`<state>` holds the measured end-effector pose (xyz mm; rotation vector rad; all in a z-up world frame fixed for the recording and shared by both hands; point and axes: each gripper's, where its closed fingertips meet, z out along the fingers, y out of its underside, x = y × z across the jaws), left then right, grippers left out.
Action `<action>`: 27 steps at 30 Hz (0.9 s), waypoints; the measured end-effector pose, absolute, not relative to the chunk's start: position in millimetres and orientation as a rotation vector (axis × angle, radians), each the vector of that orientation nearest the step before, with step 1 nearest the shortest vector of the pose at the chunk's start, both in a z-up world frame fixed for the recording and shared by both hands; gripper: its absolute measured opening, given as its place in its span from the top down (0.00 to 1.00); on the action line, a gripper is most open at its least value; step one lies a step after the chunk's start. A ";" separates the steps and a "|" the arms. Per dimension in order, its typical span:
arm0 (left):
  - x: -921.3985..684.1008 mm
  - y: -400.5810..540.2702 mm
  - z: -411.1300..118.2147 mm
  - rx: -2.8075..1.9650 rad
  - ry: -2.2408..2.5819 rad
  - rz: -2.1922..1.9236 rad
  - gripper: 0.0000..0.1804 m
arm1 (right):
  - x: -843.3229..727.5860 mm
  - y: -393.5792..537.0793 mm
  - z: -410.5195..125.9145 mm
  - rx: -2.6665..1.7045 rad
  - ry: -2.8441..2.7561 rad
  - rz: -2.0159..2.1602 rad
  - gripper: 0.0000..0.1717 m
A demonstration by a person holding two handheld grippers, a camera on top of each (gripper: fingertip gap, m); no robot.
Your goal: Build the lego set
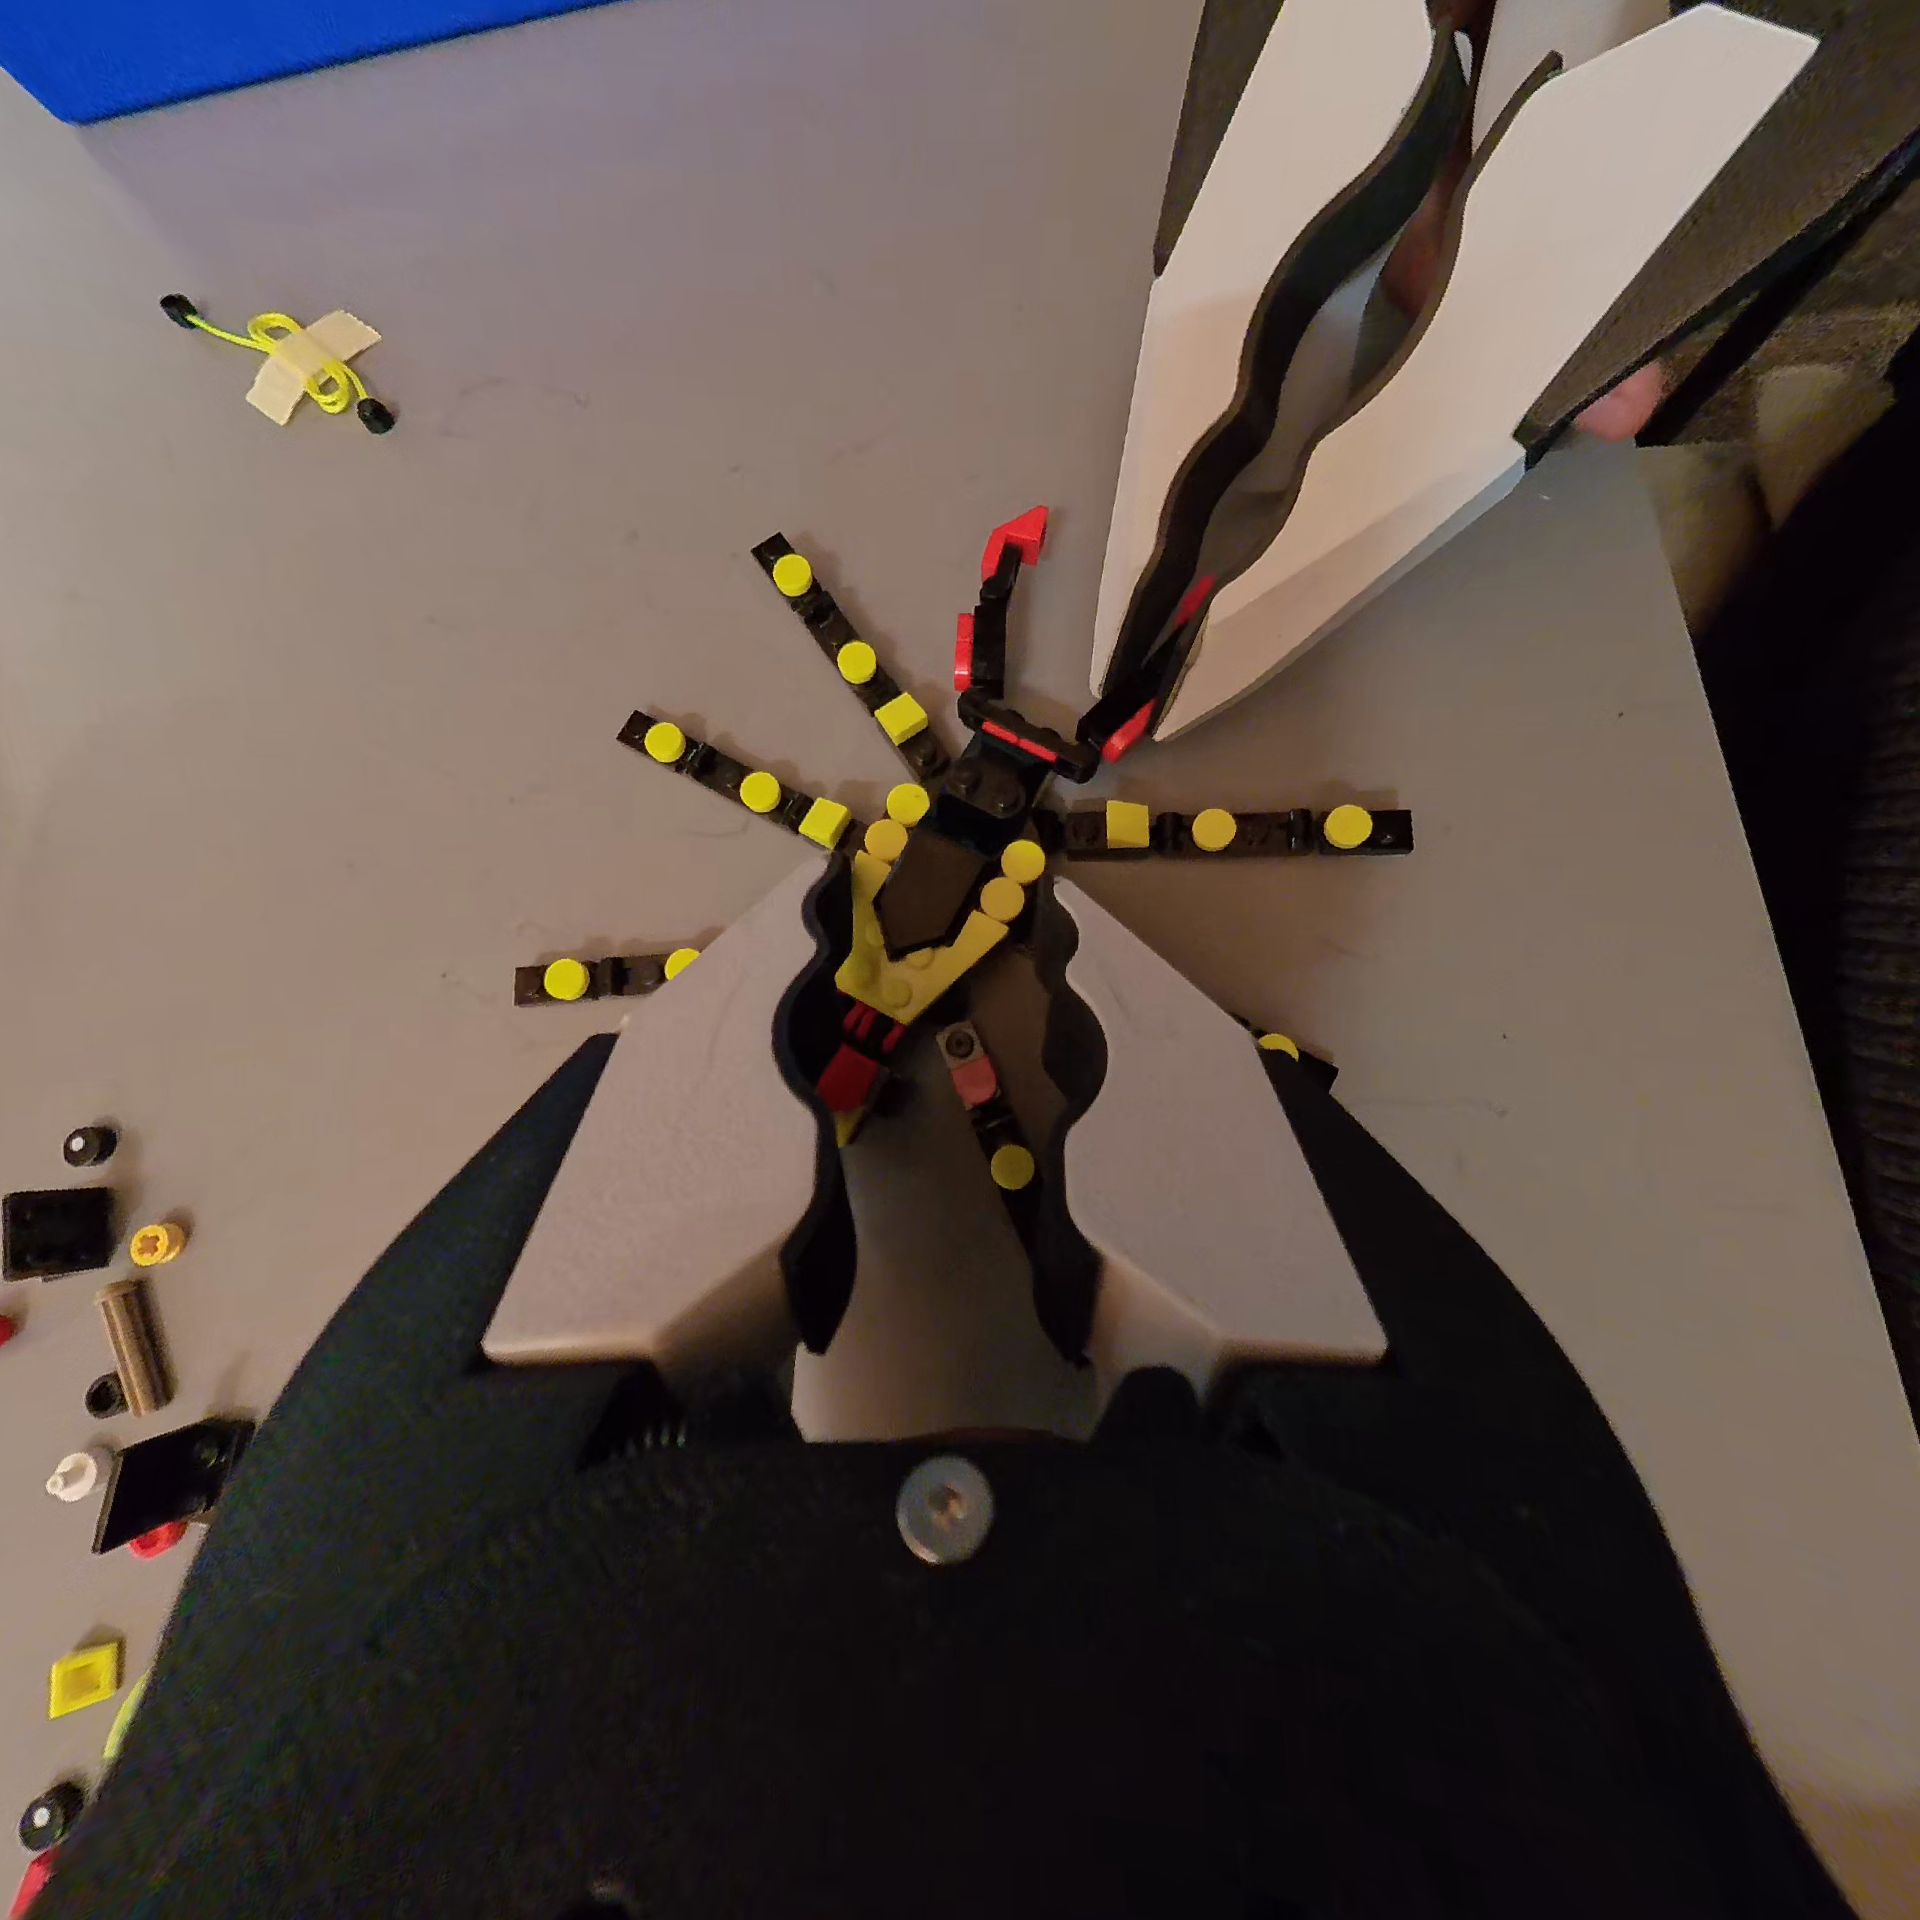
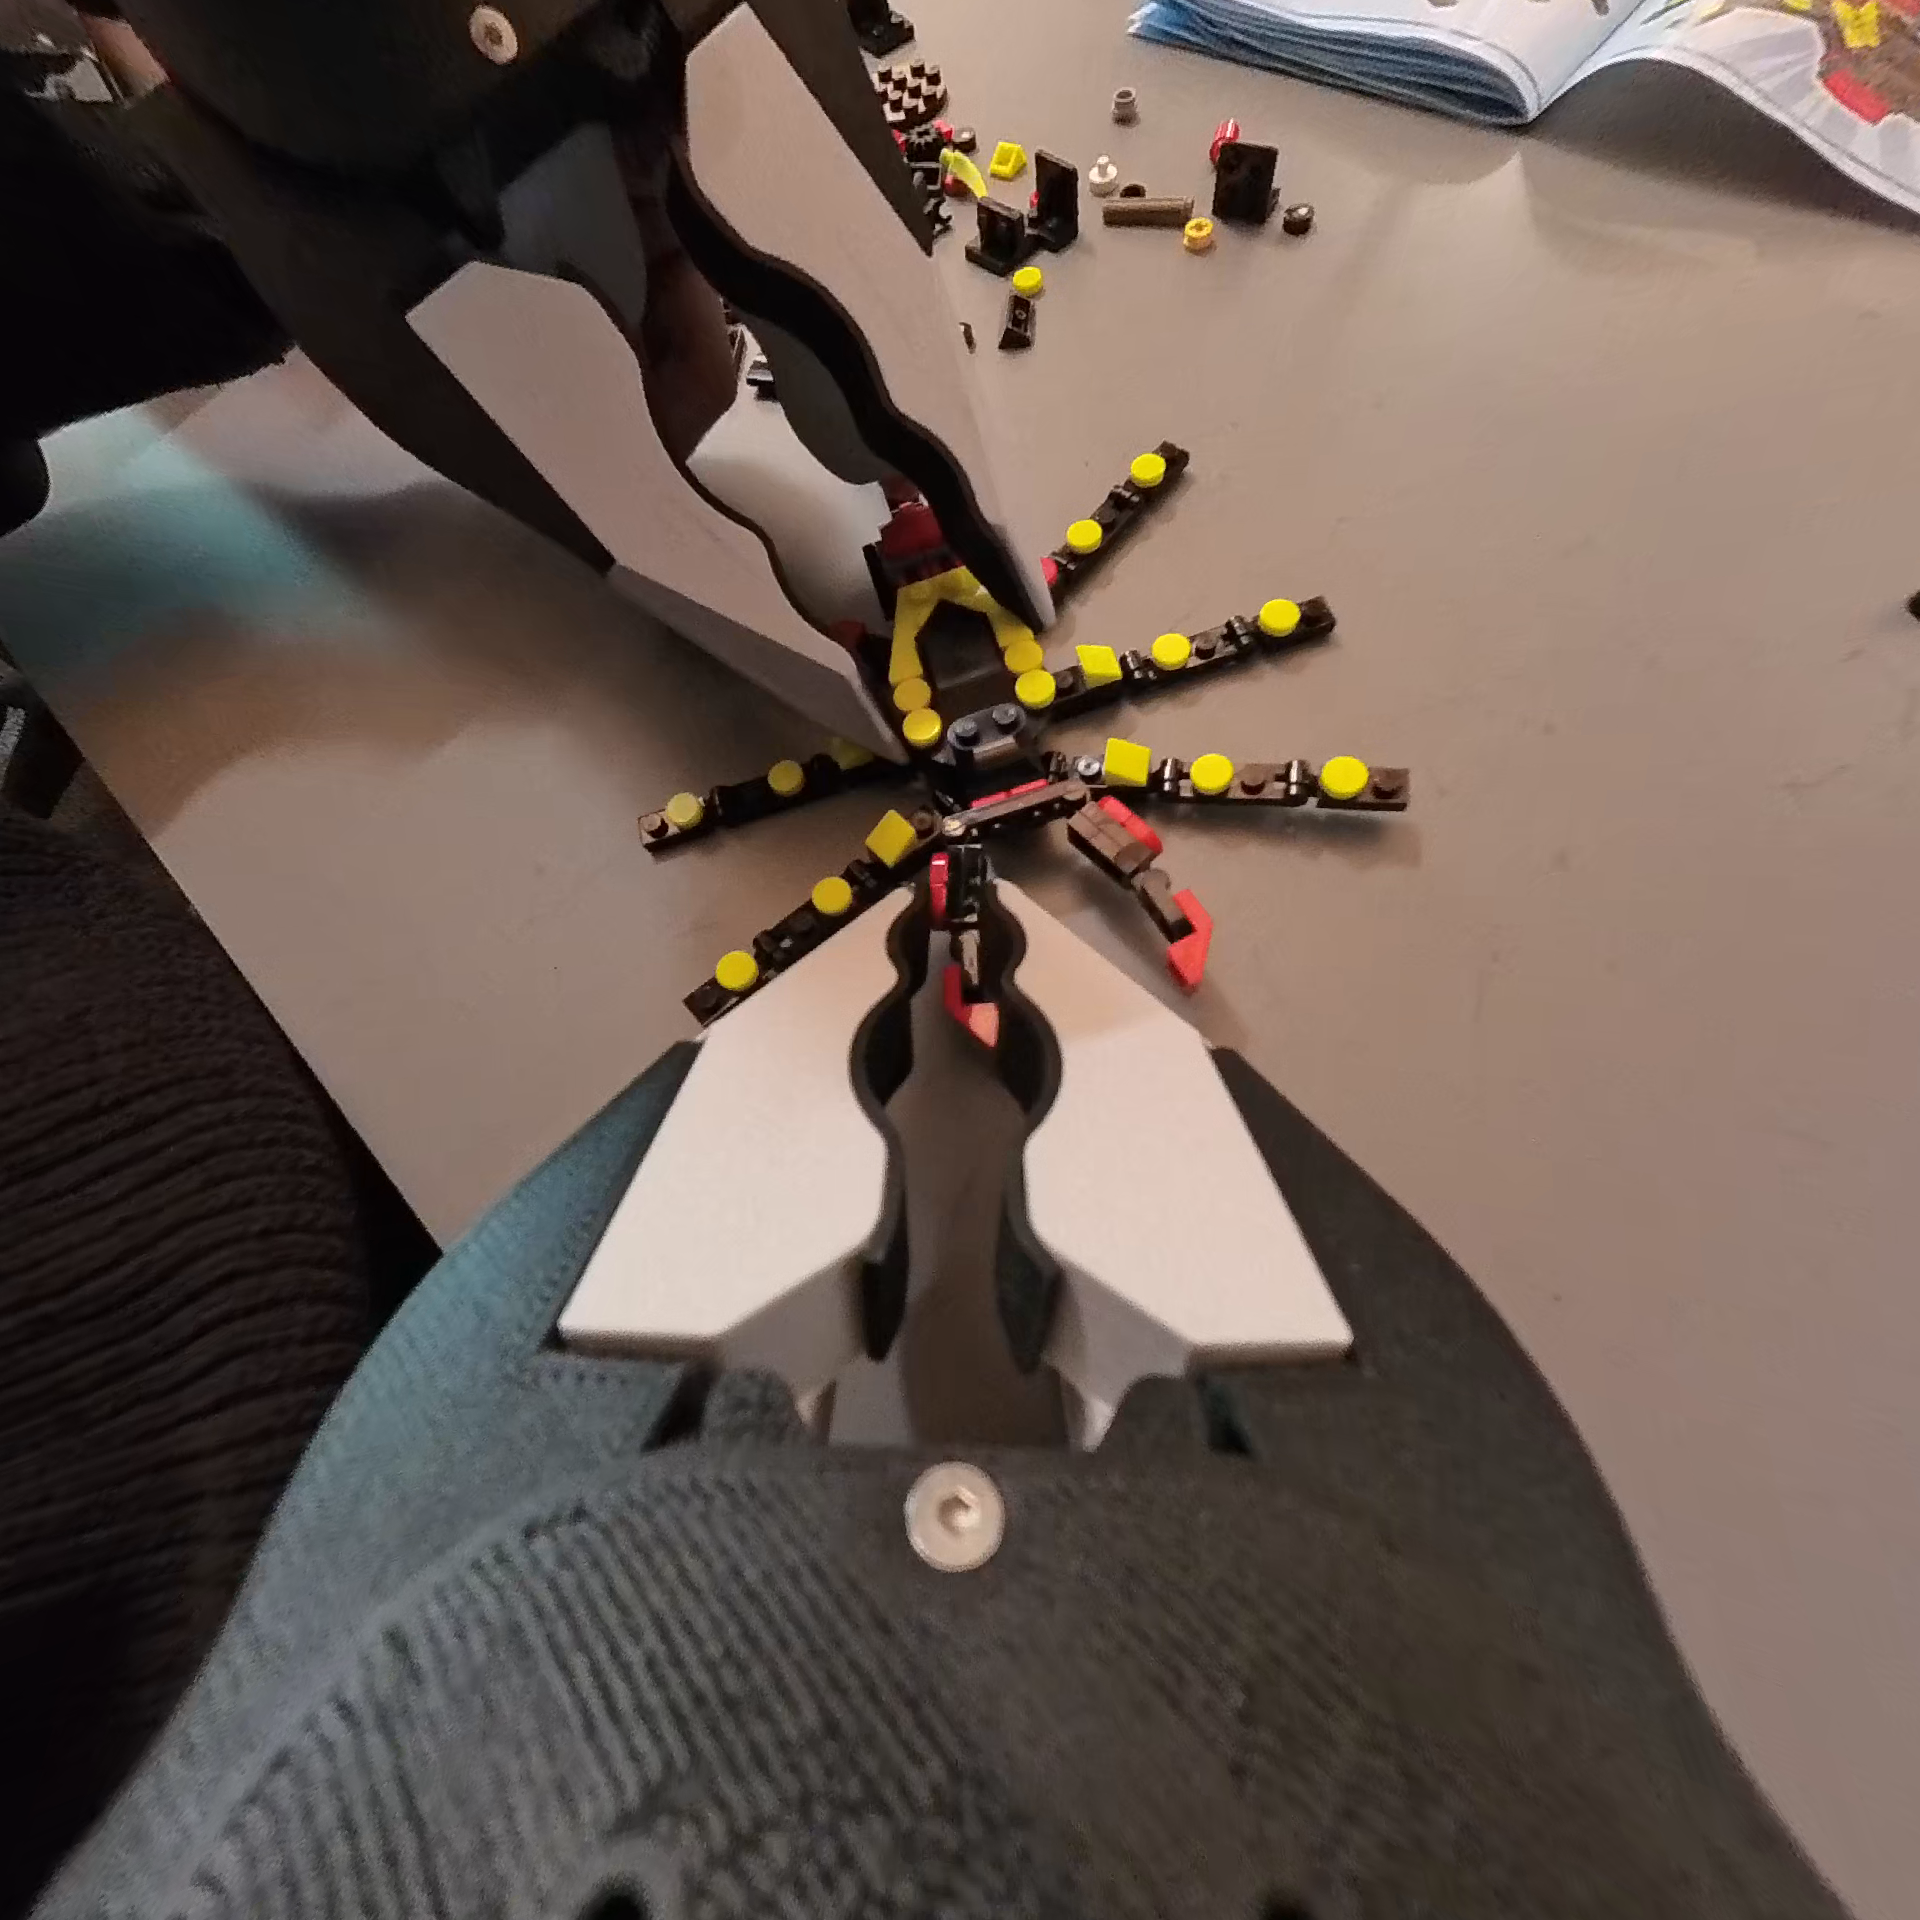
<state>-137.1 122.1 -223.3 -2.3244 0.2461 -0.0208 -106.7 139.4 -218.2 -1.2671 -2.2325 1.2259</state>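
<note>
Spider model (image 1: pixel 940 883), built of black, yellow and red bricks, was seen lying flat on the grey table (image 1: pixel 520 571), its studded legs fanned out to either side. Its body was clasped by the left tool (image 1: pixel 935 914), whose fingers (image 1: pixel 727 1039) were set moderately wide with the dark wavy pads against the flanks of the yellow wedge plate, so that the body's long axis ran straight ahead along that tool, head end farthest from it. From the opposite, far-right side the right tool (image 2: pixel 961 935) was brought in, its jaws narrow and closed on the black-and-red claw arm (image 2: pixel 966 925) at the model's head; the arm lay lengthwise between the pads, its red tip pointing back towards the tool's base. The two tools were thus met nearly nose to nose over the model, the left nearer the abdomen and the right nearer the head, with the hinged black crossbar (image 1: pixel 1023 743) just between them. A second claw arm (image 1: pixel 1003 603), free and curled, was left beside the held one. Loose bricks (image 2: pixel 1132 197) were scattered at the far side of the table in the right wrist view, near an open booklet (image 2: pixel 1558 62); a yellow-green elastic cord with a paper tag (image 1: pixel 301 364) was lying well apart at the far left.
</note>
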 end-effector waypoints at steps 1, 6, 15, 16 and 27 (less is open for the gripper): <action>-137.4 122.0 -223.3 -2.322 0.245 -0.021 0.82 | -106.8 139.4 -218.2 -1.270 -2.231 1.226 0.95; -138.8 121.6 -223.3 -2.325 0.242 0.002 0.81 | -108.4 143.1 -217.8 -1.252 -2.212 1.169 0.93; -136.1 117.4 -213.6 -2.304 0.198 0.002 0.76 | -98.5 174.2 -193.9 -1.070 -2.209 1.135 0.83; -133.9 118.2 -211.8 -2.297 0.198 0.007 0.75 | -96.2 173.8 -193.0 -1.044 -2.232 1.149 0.83; -116.4 142.1 -216.1 -2.283 -0.046 -0.021 0.69 | -87.4 154.7 -214.2 -0.743 -2.478 1.137 0.86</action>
